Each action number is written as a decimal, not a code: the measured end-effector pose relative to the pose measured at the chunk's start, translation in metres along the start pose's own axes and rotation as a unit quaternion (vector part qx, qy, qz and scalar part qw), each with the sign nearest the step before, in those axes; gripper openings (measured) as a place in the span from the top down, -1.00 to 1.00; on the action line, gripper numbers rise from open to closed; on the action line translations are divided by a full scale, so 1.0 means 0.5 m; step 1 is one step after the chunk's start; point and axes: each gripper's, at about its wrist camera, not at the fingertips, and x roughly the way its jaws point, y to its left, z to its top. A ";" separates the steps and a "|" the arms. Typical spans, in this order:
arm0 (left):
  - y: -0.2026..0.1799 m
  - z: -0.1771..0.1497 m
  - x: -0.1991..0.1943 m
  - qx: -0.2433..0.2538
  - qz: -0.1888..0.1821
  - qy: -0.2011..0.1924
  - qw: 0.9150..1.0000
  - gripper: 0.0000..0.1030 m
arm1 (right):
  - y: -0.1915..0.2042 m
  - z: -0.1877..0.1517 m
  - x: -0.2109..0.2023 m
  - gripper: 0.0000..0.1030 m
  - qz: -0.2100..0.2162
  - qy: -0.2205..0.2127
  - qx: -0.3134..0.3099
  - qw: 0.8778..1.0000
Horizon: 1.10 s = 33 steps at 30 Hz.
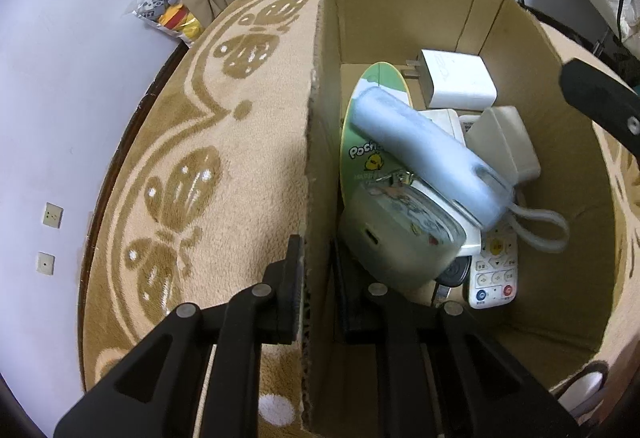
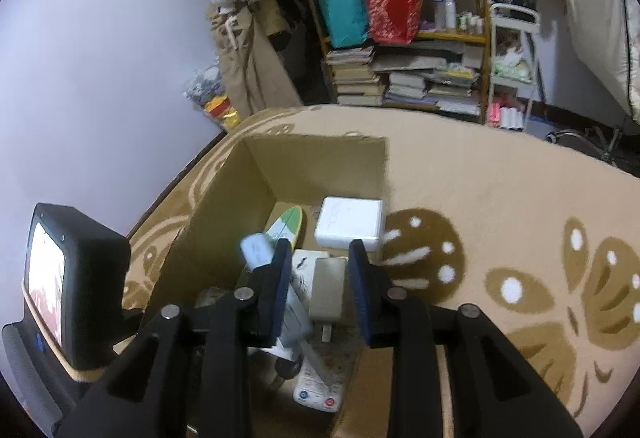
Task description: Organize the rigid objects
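I have the left tool (image 1: 316, 292) clamped on the near wall of the cardboard box (image 1: 404, 17), one finger outside, one inside. The right tool (image 2: 318, 288) hangs over the box with its fingers apart and nothing pressed between them.

The box stands on a butterfly-patterned blanket (image 1: 192, 165). Inside it, a pale blue handset-shaped device (image 1: 424, 153) lies tilted across a green round card (image 1: 360, 141) and a rounded white gadget (image 1: 396, 234). Behind are a white power adapter (image 1: 460, 79) and a grey adapter (image 1: 504, 141); at the near end lies a remote control (image 1: 494, 274).

Risks, in my judgement:
- The blue device rests only on other items and looks blurred; it may slide or roll off
- Its looped cord (image 1: 540, 226) could snag a right finger on withdrawal
- The clamped wall could buckle if pulled, shifting the heap
- The soft blanket gives poor footing
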 end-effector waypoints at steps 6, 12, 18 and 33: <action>0.010 -0.010 -0.026 -0.014 -0.013 -0.021 1.000 0.71 | -0.018 -0.013 -0.028 0.07 0.000 0.001 0.003 1.000; 0.016 -0.025 -0.065 -0.015 -0.021 -0.058 0.998 0.67 | -0.042 -0.032 -0.070 -0.25 -0.020 0.000 0.001 1.000; 0.014 -0.044 -0.125 -0.012 -0.027 -0.096 0.995 0.57 | -0.067 -0.048 -0.121 -0.44 -0.033 -0.004 -0.003 0.999; 0.008 -0.092 -0.279 -0.019 -0.003 -0.206 0.978 -0.90 | -0.100 -0.079 -0.273 -1.00 -0.047 -0.051 -0.011 0.998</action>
